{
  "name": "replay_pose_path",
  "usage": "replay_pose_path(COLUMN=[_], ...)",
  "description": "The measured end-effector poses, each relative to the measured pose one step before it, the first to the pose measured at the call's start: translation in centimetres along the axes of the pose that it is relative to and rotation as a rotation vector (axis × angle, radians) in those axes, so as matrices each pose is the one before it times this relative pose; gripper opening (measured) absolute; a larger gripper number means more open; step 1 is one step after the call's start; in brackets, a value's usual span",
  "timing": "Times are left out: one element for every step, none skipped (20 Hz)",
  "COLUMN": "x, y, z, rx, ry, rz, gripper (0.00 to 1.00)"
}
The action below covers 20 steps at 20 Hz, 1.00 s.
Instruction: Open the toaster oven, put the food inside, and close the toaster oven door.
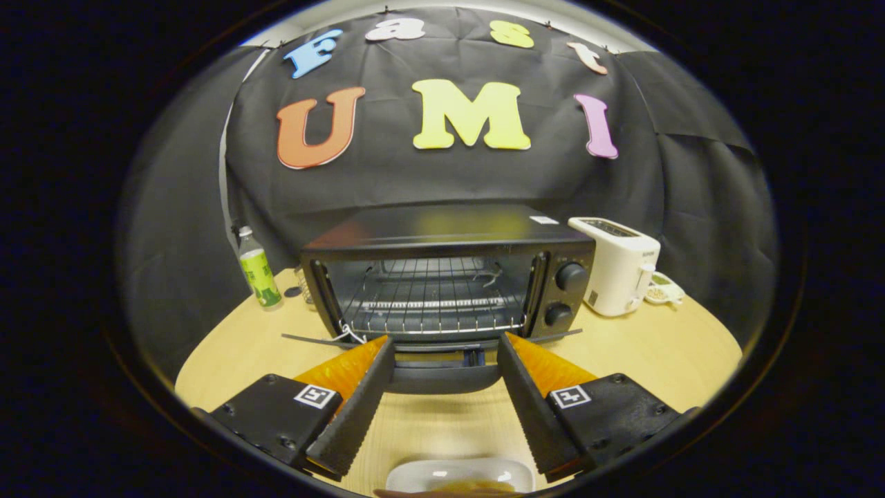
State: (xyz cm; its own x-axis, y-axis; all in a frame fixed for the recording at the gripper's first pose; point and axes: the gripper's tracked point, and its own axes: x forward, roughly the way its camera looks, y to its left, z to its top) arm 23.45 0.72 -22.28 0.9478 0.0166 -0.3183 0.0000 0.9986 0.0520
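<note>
Two fingers of the hand-held gripper [446, 342] stand apart and empty over the toaster oven's [449, 277] dropped door [442, 366]. The food's plate [460, 475] sits nearer on the surface [657, 353]; best to back off, lower and grip squarely.

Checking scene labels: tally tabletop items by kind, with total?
Toaster oven, door down: 1
Toaster, white: 1
Bottle, green label: 1
Plates: 2, one near the open gripper, one beside the toaster
Total: 5
</note>
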Motion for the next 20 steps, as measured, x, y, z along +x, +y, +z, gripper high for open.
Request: replay_pose_path(x=[-0.209,-0.309,-0.082,0.068,-0.063,-0.020,0.329,0.214,0.100,-0.113,0.013,-0.153,-0.606,-0.840,-0.941,-0.723,-0.680,-0.749,-0.803,-0.708], y=[-0.058,-0.043,-0.024,0.016,0.036,0.072,0.085,0.075,0.056,-0.239,0.008,-0.211,-0.212,0.045,0.080,0.000,-0.027,-0.130,-0.104,-0.172], z=[-0.854,-0.823,-0.902,-0.930,-1.024,-0.772,-0.856,-0.896,-0.699,-0.219,0.094,0.137,-0.142,-0.208,-0.275,-0.271,-0.305,-0.205,-0.327,-0.355], rx=[0.00620,-0.00727,-0.00600,-0.00281,0.00011,-0.00384,-0.00671,-0.00077,0.00731,0.00899,0.00952,-0.00285,-0.00847,-0.00379,-0.00096,0.00270,-0.00346,-0.00172,-0.00208,-0.00774], ry=[0.02210,0.02685,0.02438,0.02182,0.02905,0.02214,0.02801,0.03186,0.01985,0.00611,-0.00583,-0.01378,-0.01007,-0.00956,-0.00592,-0.00594,-0.00528,-0.01170,-0.01568,-0.00953], rz=[0.00016,-0.00338,-0.00332,-0.00189,-0.00204,-0.00177,-0.00091,0.00519,0.00742,-0.00683,0.00009,-0.00906,-0.00314,0.01233,0.01535,0.01121,0.00830,0.00350,-0.00005,-0.00335], gripper=[0.97,0.97,0.97,0.97,0.97,0.97,0.97,0.97,0.97,0.97,0.97,0.97,0.97,0.97,0.97,0.97,0.97,0.97,0.97,0.97])
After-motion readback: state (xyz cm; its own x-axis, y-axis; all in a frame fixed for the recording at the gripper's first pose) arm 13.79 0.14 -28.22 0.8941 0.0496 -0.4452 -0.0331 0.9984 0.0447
